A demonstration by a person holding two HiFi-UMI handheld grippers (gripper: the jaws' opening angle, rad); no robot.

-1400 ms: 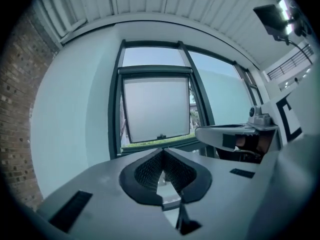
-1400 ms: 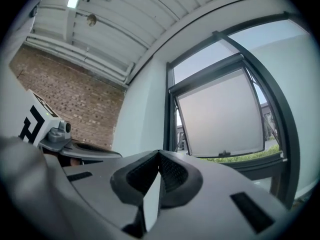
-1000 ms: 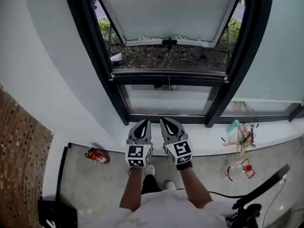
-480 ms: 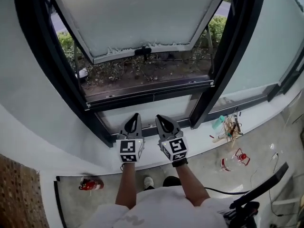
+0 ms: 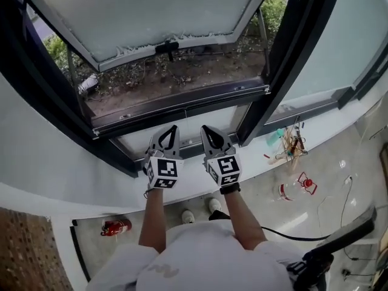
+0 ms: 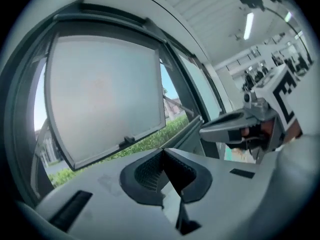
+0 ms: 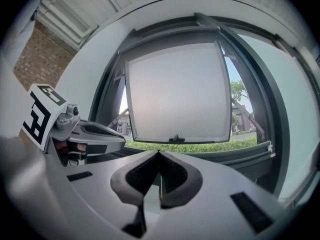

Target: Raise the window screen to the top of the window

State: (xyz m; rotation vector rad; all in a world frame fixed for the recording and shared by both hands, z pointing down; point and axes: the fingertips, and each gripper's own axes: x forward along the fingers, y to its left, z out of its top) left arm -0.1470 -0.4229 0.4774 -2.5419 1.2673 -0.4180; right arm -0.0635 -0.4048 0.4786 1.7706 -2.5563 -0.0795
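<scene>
The window screen (image 5: 151, 11) is a pale frosted panel in a grey frame, with a small black handle (image 5: 167, 46) at the middle of its lower edge. It hangs partway up the dark window frame (image 5: 182, 102), and shrubs and soil show below it. My left gripper (image 5: 173, 128) and right gripper (image 5: 205, 128) sit side by side over the lower pane, both shut and empty, well short of the handle. In the left gripper view the screen (image 6: 105, 94) fills the left half beyond my left gripper (image 6: 162, 151). In the right gripper view the handle (image 7: 175, 138) lies straight beyond my right gripper (image 7: 159, 153).
A white ledge (image 5: 91, 183) runs under the window. Small tools and a green bottle (image 5: 290, 143) lie on it at the right. On the floor are a red fire extinguisher (image 5: 115, 227), a clear jug with red parts (image 5: 292, 190) and a black stand (image 5: 339, 241). Brick wall (image 5: 24, 247) at left.
Both grippers have travelled forward together, from over the white ledge to over the lower pane. They stayed shut throughout. The head view has swung, so the window now sits tilted.
</scene>
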